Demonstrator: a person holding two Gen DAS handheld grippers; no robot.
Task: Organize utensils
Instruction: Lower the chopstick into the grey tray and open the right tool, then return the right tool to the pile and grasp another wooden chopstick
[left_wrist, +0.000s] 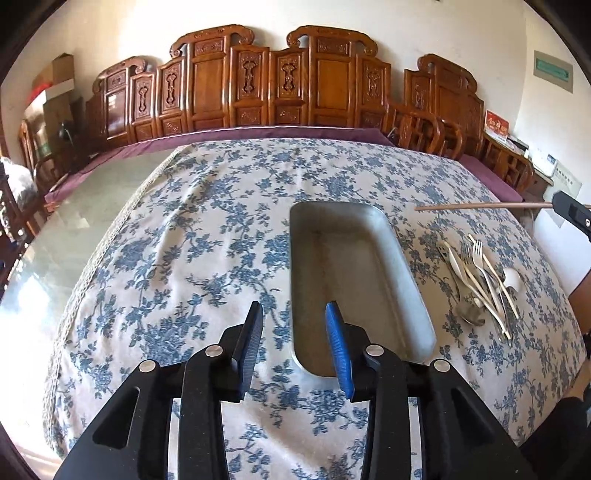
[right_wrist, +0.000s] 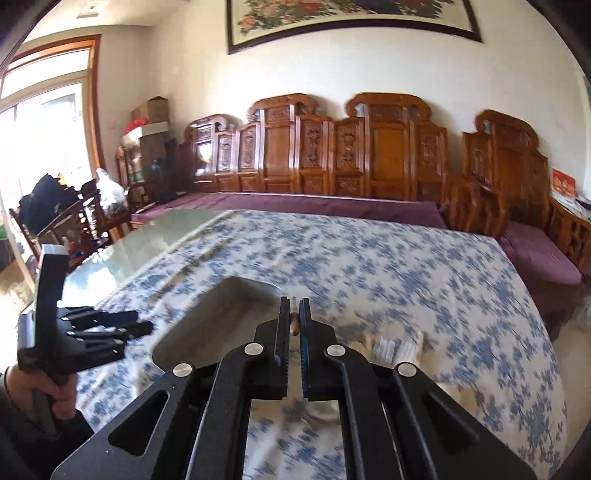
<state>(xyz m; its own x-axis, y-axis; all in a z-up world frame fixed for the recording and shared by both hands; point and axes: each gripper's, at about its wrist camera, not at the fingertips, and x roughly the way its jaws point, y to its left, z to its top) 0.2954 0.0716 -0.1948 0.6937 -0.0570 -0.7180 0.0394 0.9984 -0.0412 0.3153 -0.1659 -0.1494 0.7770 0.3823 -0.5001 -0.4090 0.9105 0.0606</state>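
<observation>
Nearest, the left gripper (left_wrist: 294, 325) hovers over the near end of the metal tray (left_wrist: 354, 236), jaws apart, nothing between them. The right gripper (right_wrist: 294, 314) has its jaws clamped on a thin brown chopstick (left_wrist: 480, 206), carried above the tabletop (left_wrist: 207, 221). Best play, I reckon: line the chopstick up with the tray's long axis, lower it close, then let go so it doesn't bounce out. The pile of forks and spoons (left_wrist: 480, 280) waits just right of the tray. Farther back, a red card (left_wrist: 496, 125) and green wall sign (left_wrist: 553, 70) carry writing, too small to read.

Black hand-held gripper (left_wrist: 294, 314), blue pad, silver rivets
</observation>
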